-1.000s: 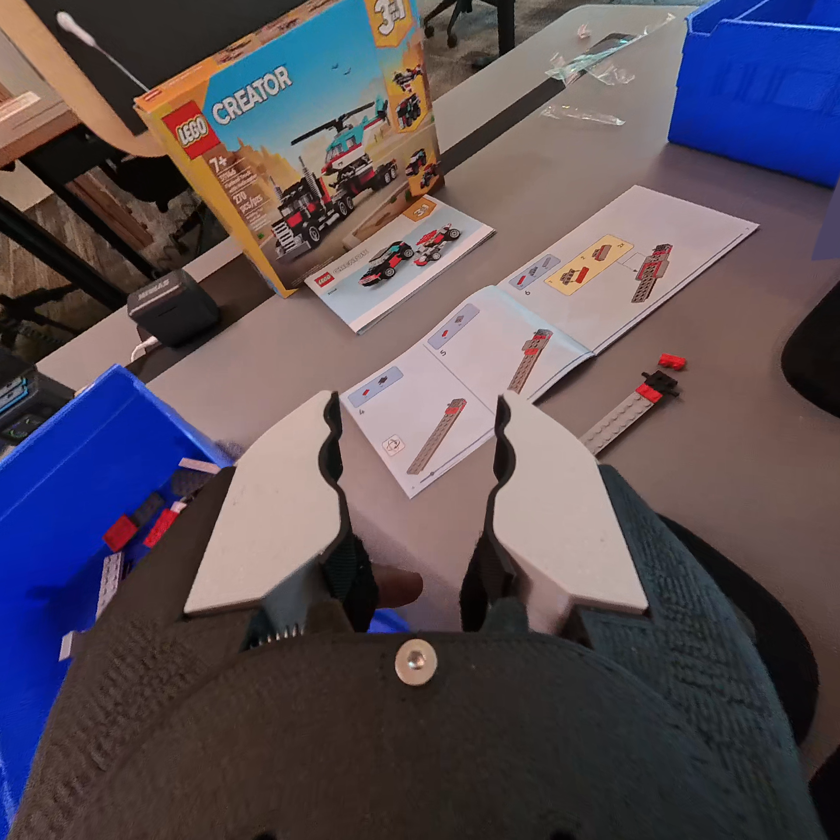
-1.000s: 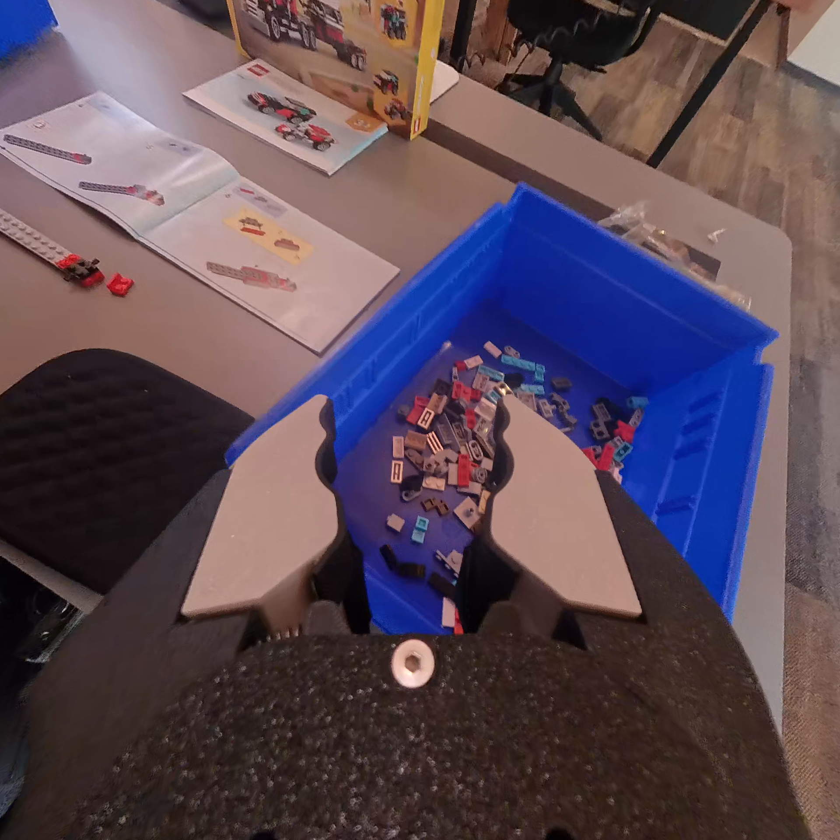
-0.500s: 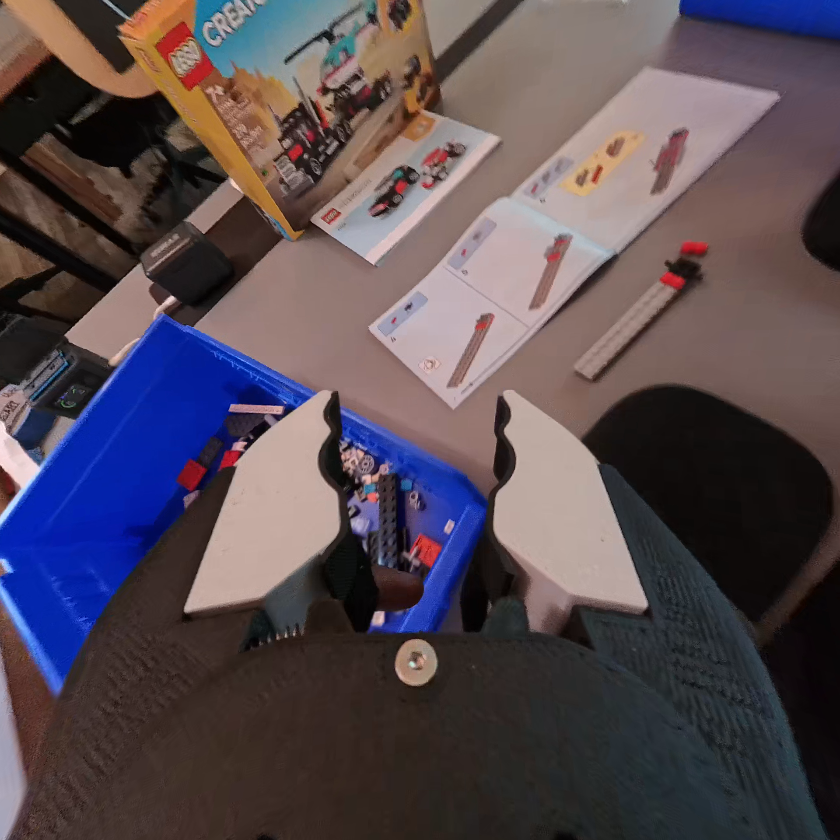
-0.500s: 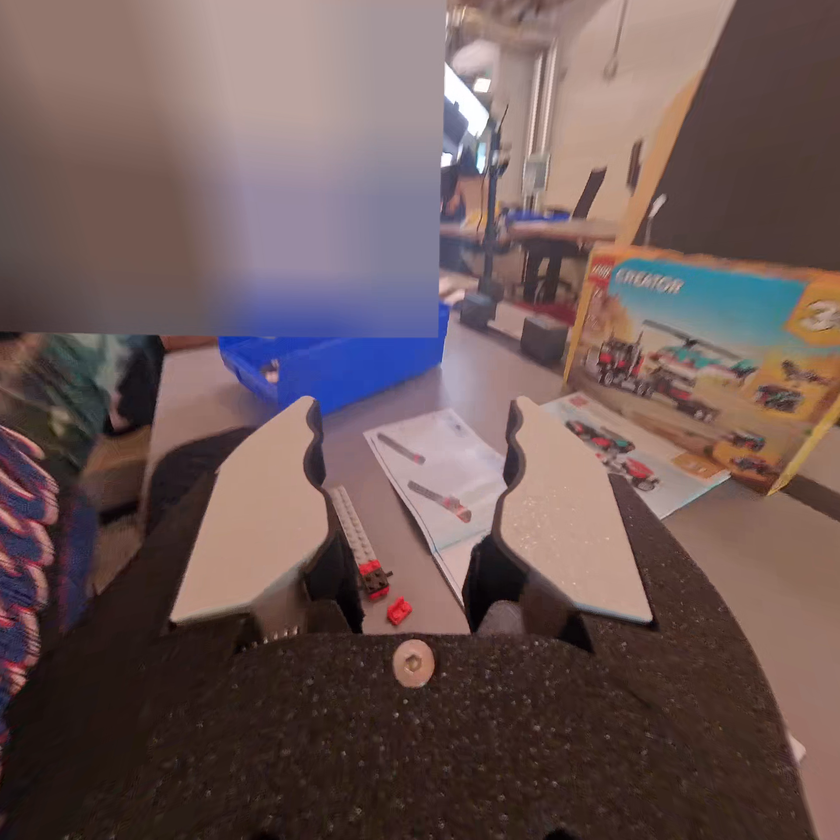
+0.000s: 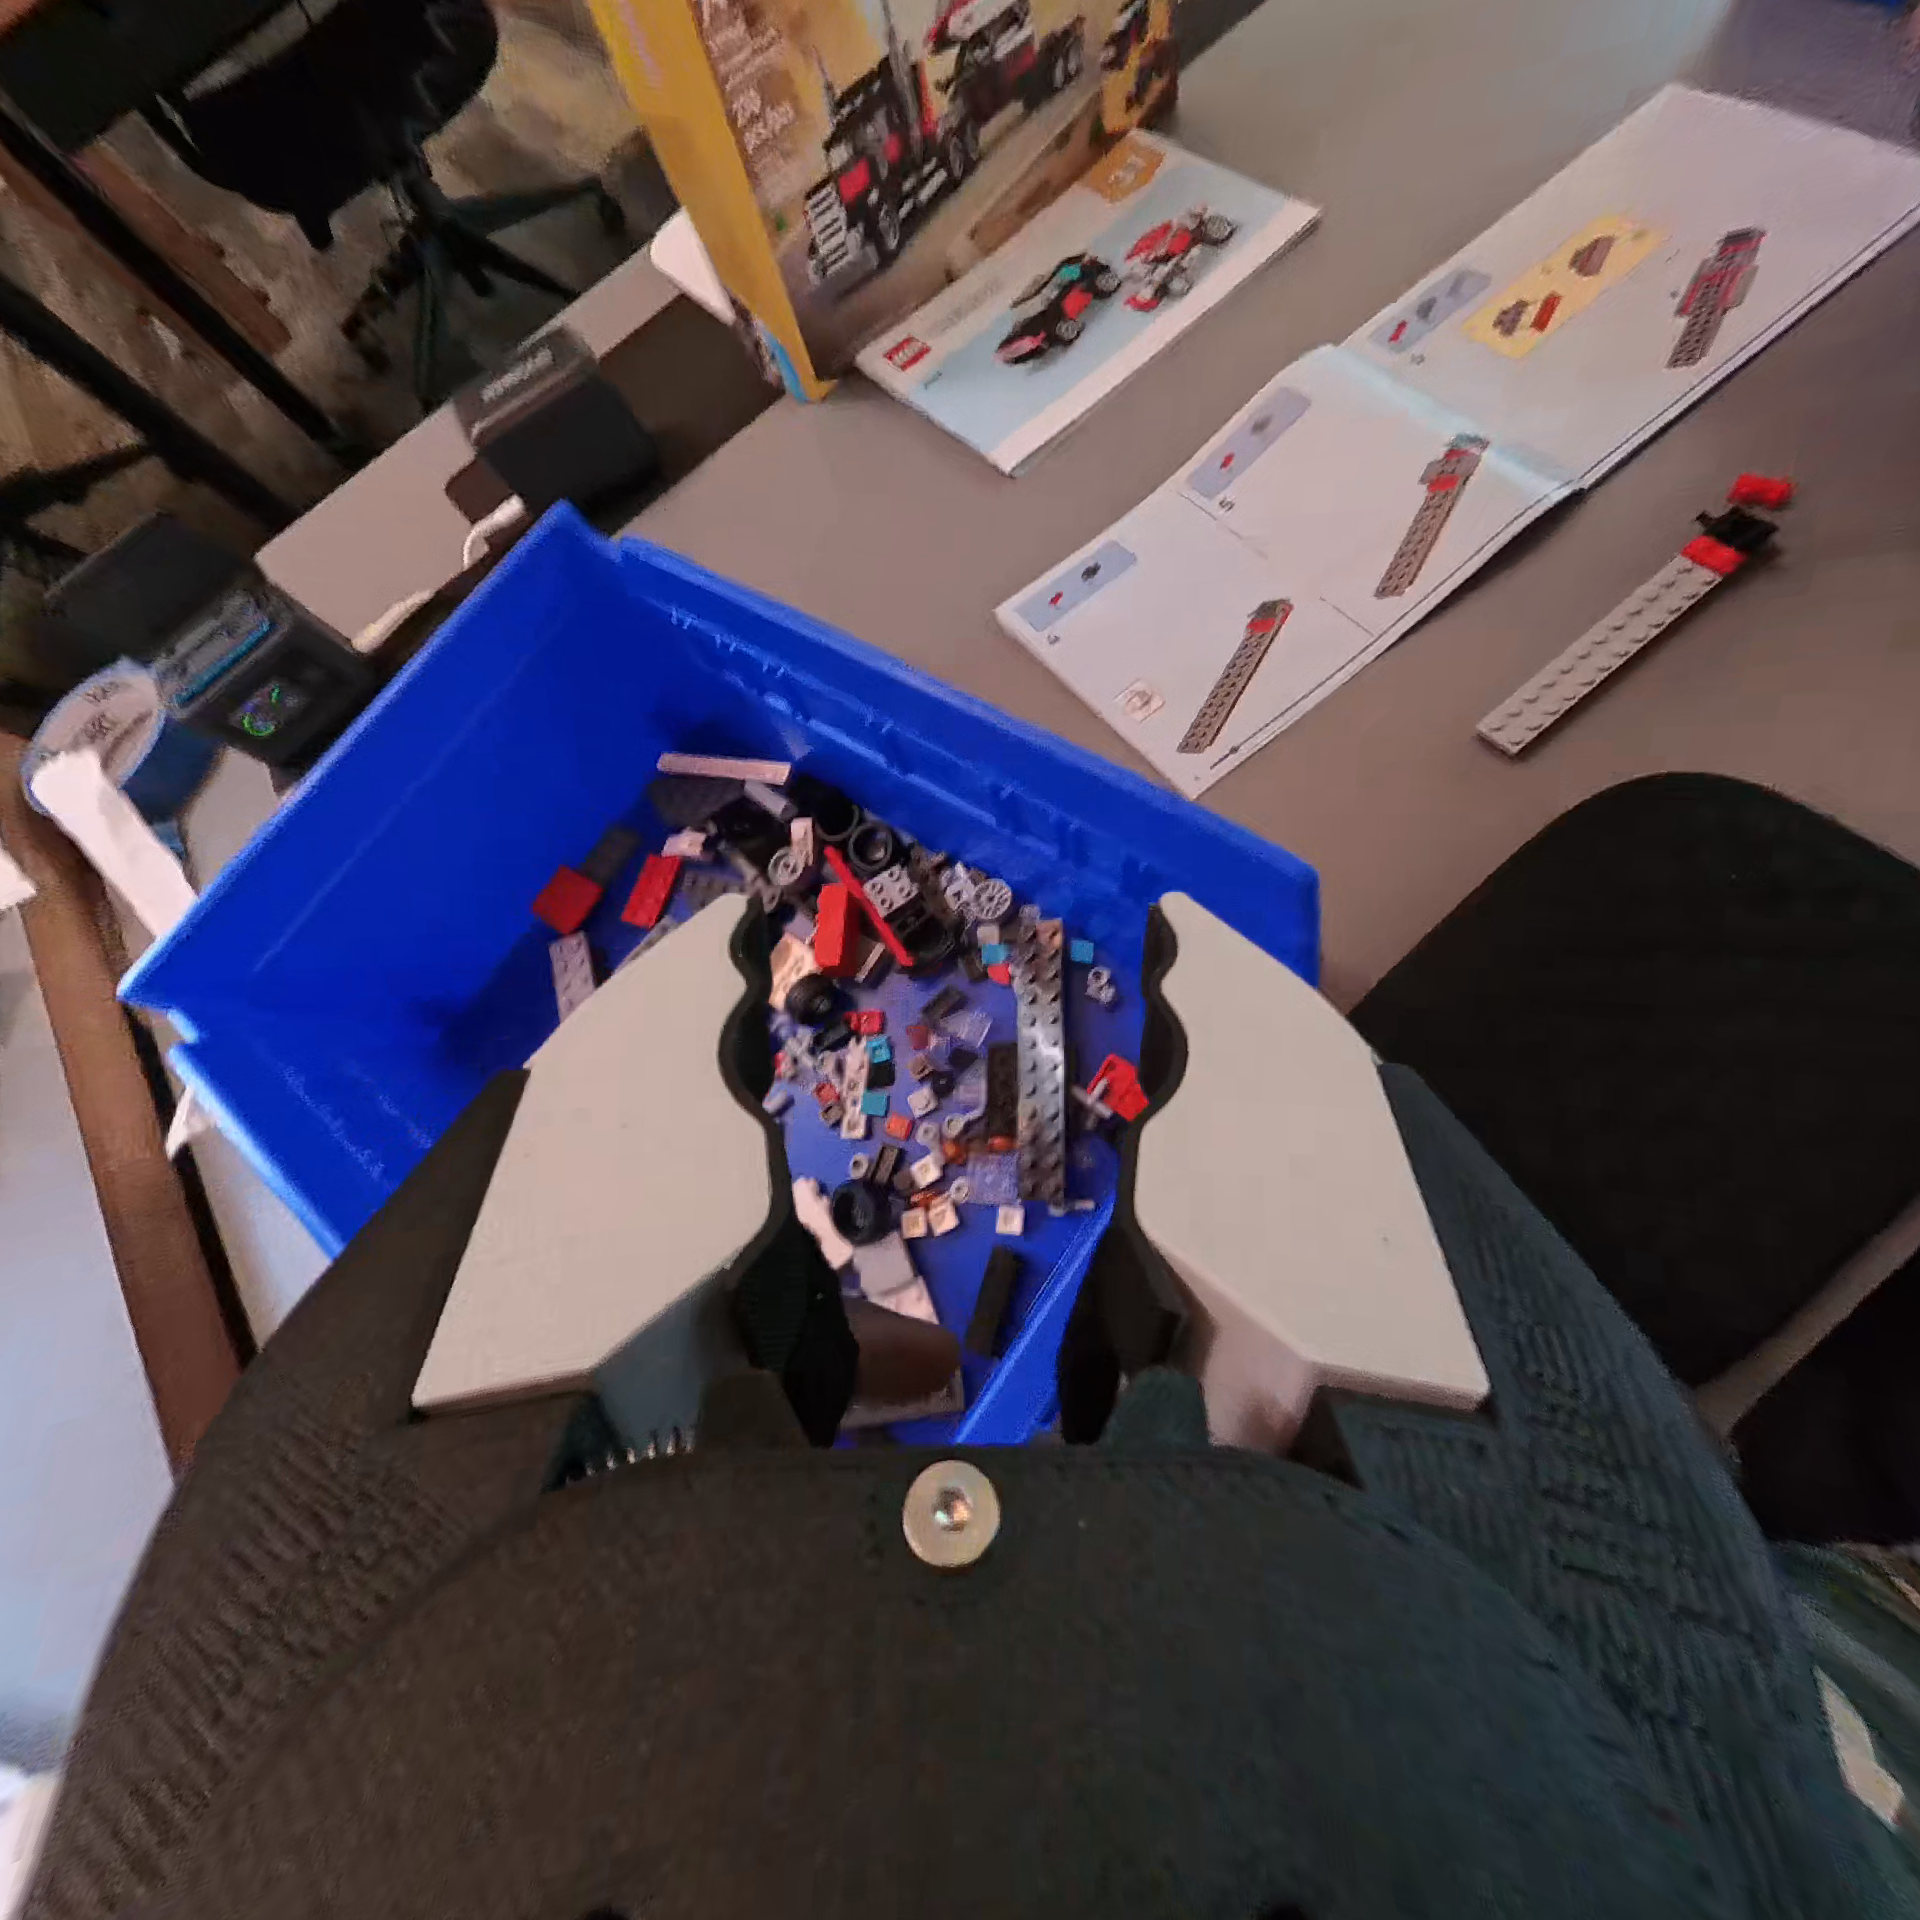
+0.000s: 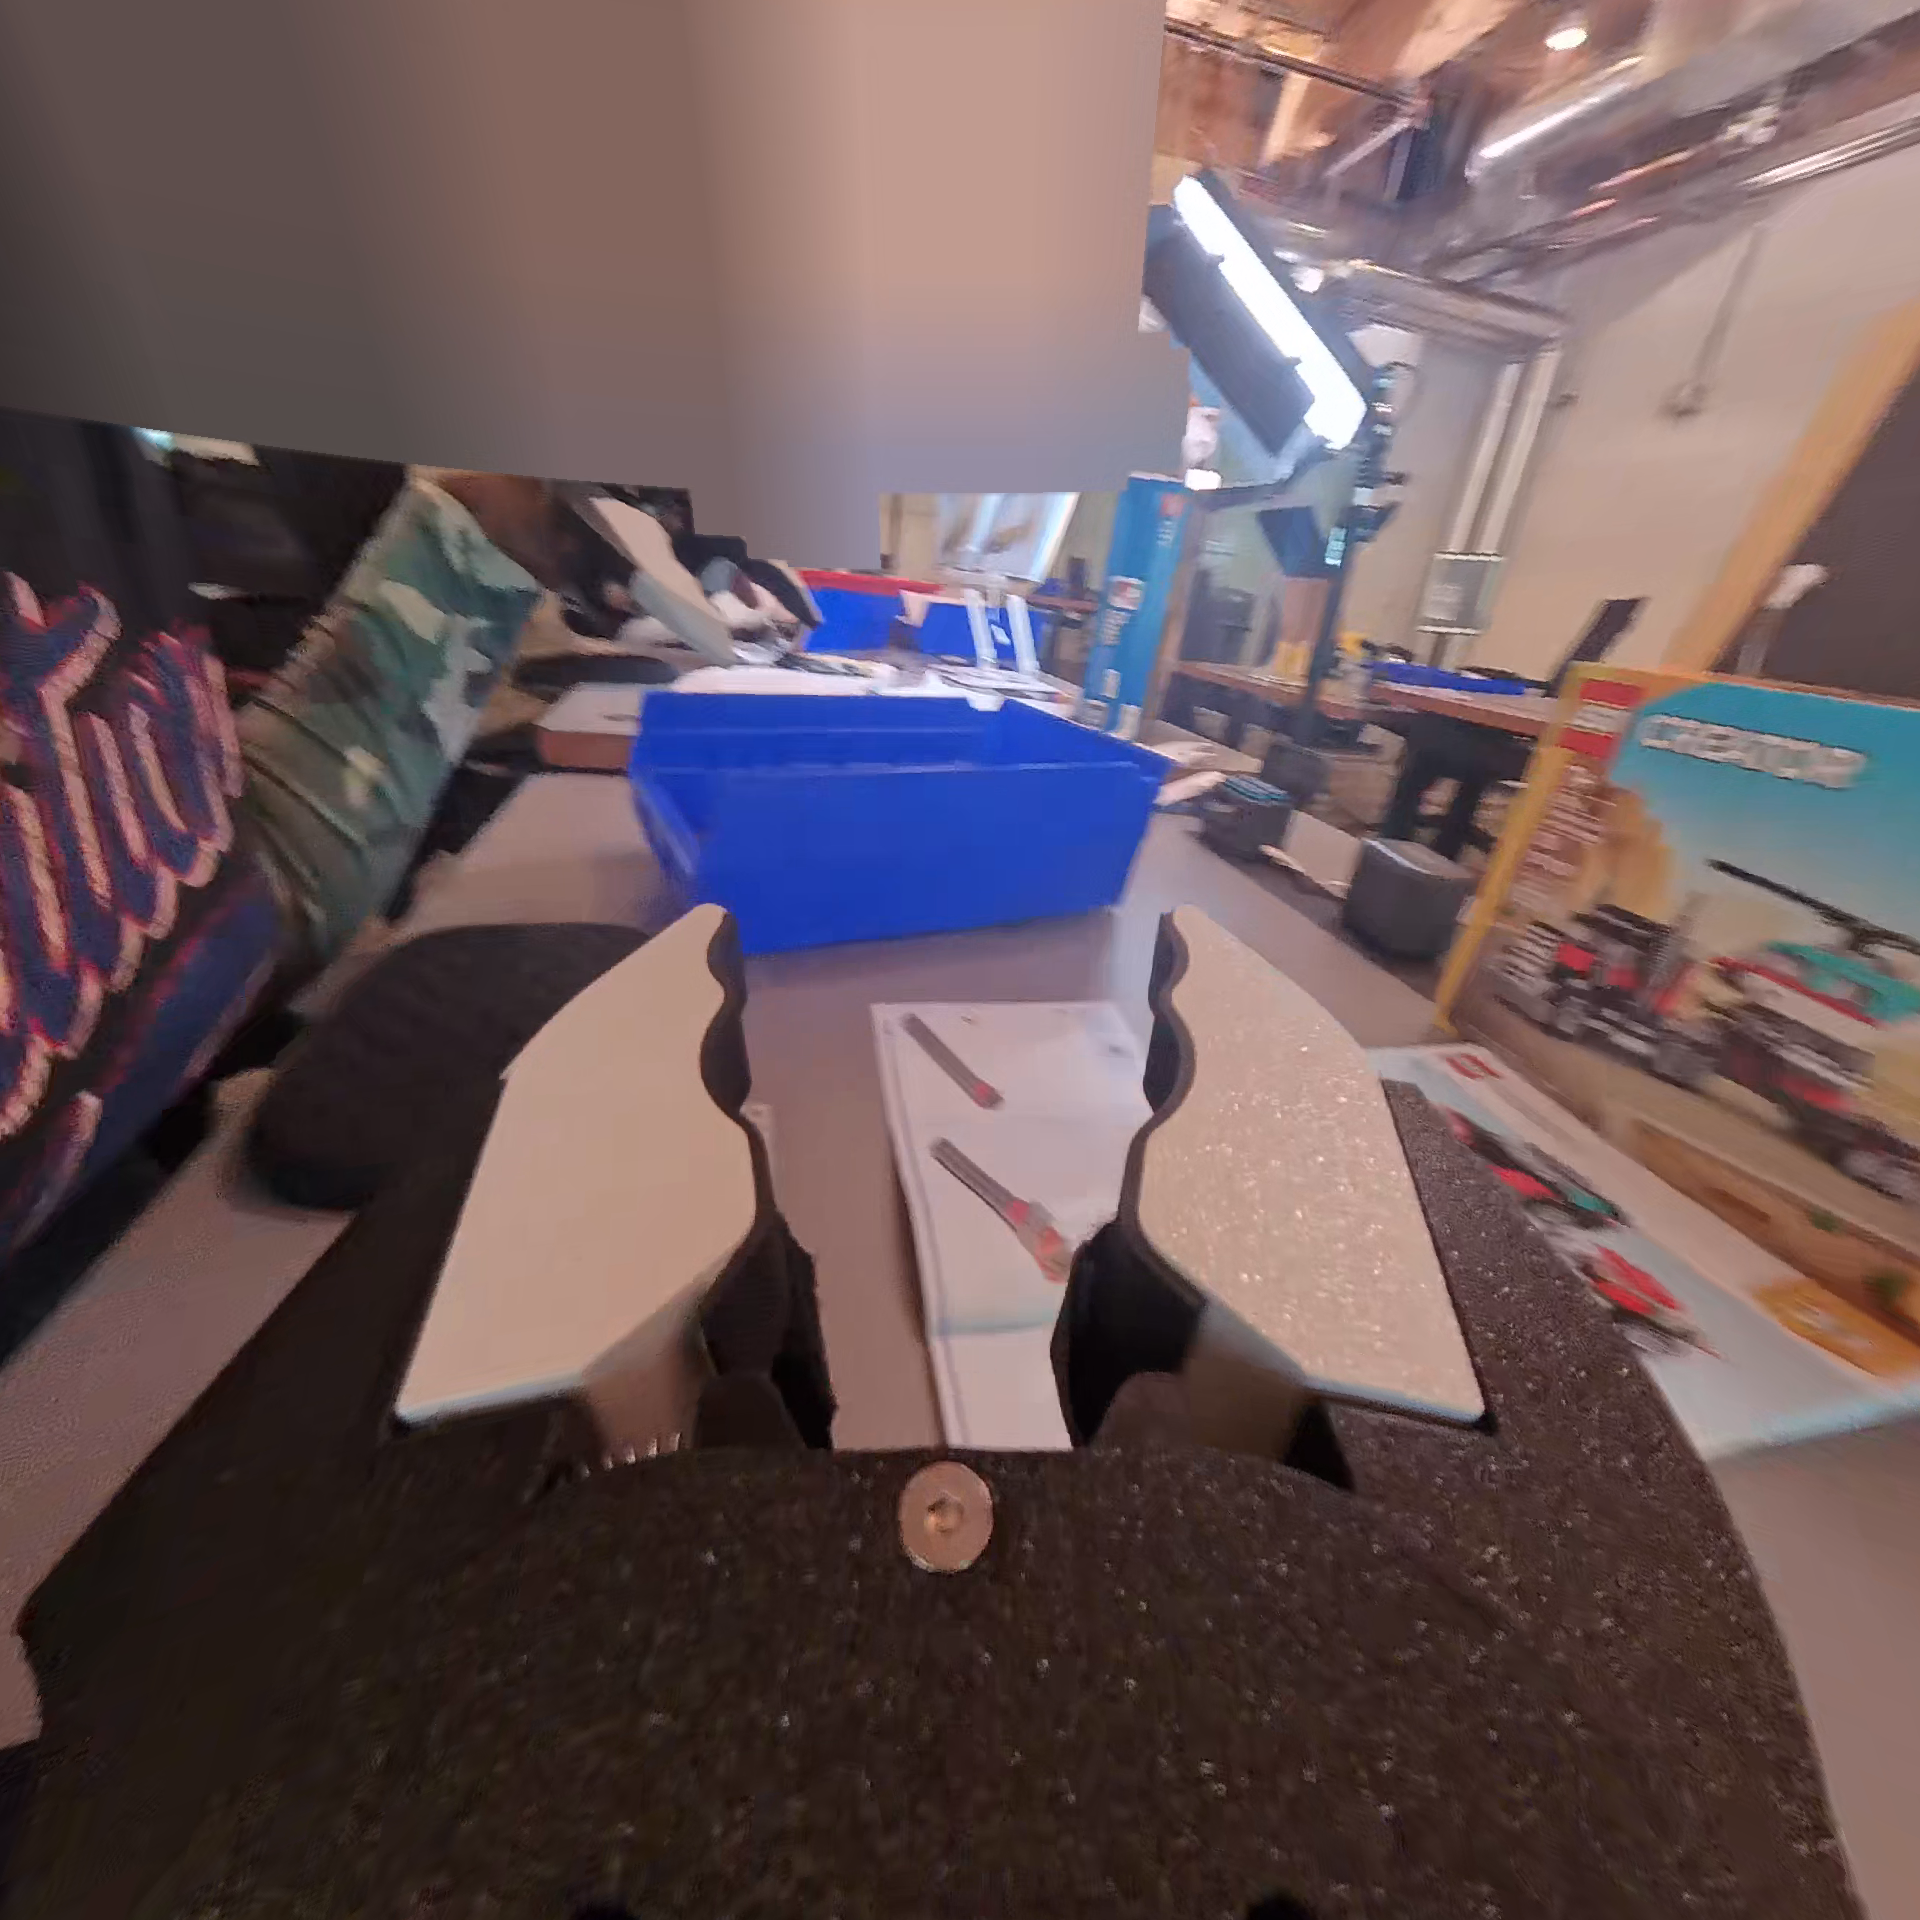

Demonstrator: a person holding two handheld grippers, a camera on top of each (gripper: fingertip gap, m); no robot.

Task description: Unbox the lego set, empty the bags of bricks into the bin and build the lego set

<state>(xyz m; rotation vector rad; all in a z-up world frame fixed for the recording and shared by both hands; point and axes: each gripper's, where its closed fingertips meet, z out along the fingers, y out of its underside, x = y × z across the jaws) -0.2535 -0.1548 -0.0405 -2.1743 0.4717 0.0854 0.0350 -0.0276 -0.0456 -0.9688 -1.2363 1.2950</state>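
My left gripper [image 5: 951, 925] is open and empty, held above a blue bin [image 5: 436, 831] with several loose bricks [image 5: 914, 1018] in it. On the grey table [image 5: 914, 520] lie the open instruction booklet [image 5: 1351, 499], a long grey plate with red and black bricks at one end [image 5: 1621, 634], and a loose red brick [image 5: 1758, 488]. The lego box [image 5: 914, 156] stands at the back. My right gripper [image 6: 945, 945] is open and empty, low over the table, pointing at the same booklet [image 6: 1018, 1143] and blue bin [image 6: 894, 842]. The box [image 6: 1714, 935] stands at its right.
A second booklet [image 5: 1091, 301] lies by the box. A black padded chair arm [image 5: 1662, 1039] sits at the table's near edge. A black power block [image 5: 540, 416] and a device [image 5: 249, 686] lie behind the bin. A person in a patterned sleeve [image 6: 343, 727] is at the left. The tips of one gripper are about 30 cm away from the tips of the other. My right tips are about 45 cm from the black power block [image 5: 540, 416], my left tips only 40 cm.
My left gripper swung left from the booklet to above the blue bin. My right gripper swung away from its own bin of bricks to a low, level view across the table.
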